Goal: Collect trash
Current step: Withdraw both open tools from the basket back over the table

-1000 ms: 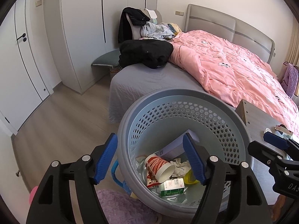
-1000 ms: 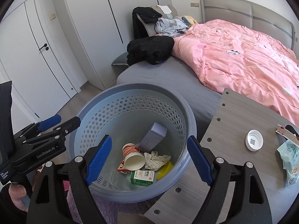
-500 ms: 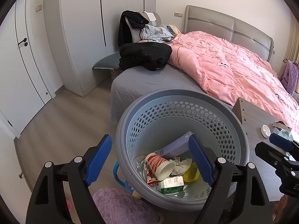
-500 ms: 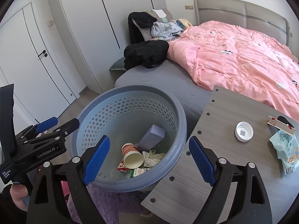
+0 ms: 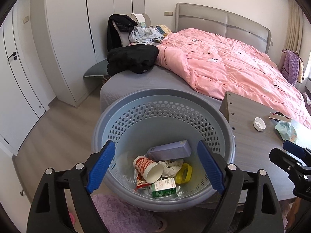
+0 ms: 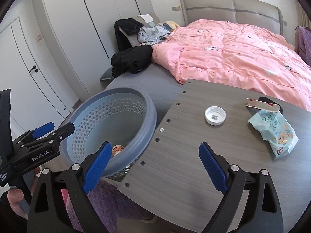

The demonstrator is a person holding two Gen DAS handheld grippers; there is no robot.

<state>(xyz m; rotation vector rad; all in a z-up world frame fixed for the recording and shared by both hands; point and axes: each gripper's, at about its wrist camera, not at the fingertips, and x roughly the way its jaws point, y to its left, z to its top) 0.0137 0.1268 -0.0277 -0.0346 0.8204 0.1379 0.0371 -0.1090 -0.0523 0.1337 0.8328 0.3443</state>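
In the left wrist view, the left gripper (image 5: pixel 156 167) is being held wide apart and empty above a round, perforated blue-grey basket (image 5: pixel 136 104), which is standing on the floor between a bed with a pink duvet (image 5: pixel 223 66) and a grey wooden table (image 5: pixel 250 141). Five pieces of trash are being seen at the basket's bottom: one lilac box (image 5: pixel 169 150) lying with its long axis left to right, one paper cup (image 5: pixel 148 169) on its side with its mouth facing the lower right, one crumpled tissue (image 5: pixel 172 165), one yellow ring (image 5: pixel 183 173) and one green-and-white carton (image 5: pixel 163 187). In the right wrist view, the right gripper (image 6: pixel 154 168) is likewise being held wide apart and empty over the table's edge (image 6: pixel 175 165). On the tabletop, one white cap (image 6: pixel 215 115) is lying open side up, with one pale blue wrapper (image 6: pixel 274 132) to its right and one small red-and-white card (image 6: pixel 261 103) beyond them.
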